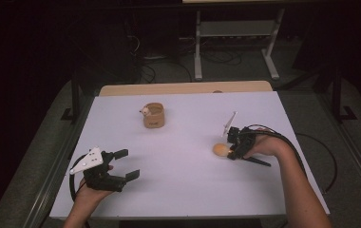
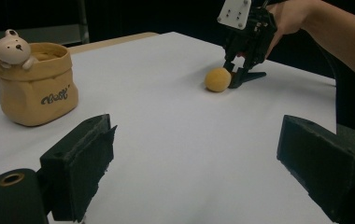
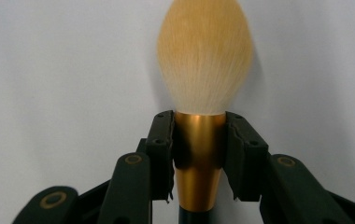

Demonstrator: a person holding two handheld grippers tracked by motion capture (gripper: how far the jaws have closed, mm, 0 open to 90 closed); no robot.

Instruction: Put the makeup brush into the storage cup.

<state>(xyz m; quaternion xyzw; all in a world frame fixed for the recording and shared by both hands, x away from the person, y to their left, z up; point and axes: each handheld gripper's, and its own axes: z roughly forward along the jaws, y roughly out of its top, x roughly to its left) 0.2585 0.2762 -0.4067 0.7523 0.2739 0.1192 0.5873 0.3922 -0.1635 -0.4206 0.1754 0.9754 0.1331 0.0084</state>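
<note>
A makeup brush [image 1: 221, 150] with a fluffy yellow-orange head, a gold ferrule and a black handle lies low over the white table [image 1: 183, 185] at the right. My right gripper [image 1: 232, 151] is shut on its ferrule; in the right gripper view the brush [image 3: 205, 56] points away between the pads of the gripper [image 3: 200, 122]. From the left gripper view the brush head [image 2: 218, 79] touches the table under that gripper [image 2: 235, 77]. My left gripper [image 1: 128, 164] rests at the near left, open and holding nothing [image 2: 199, 158].
A tan bag-shaped pot [image 1: 154, 116] with a small white bear [image 2: 11, 46] on its rim stands at the far middle of the table. A wooden strip [image 1: 183, 88] edges the far side. Beyond it are a white stand [image 1: 235, 33] and floor cables.
</note>
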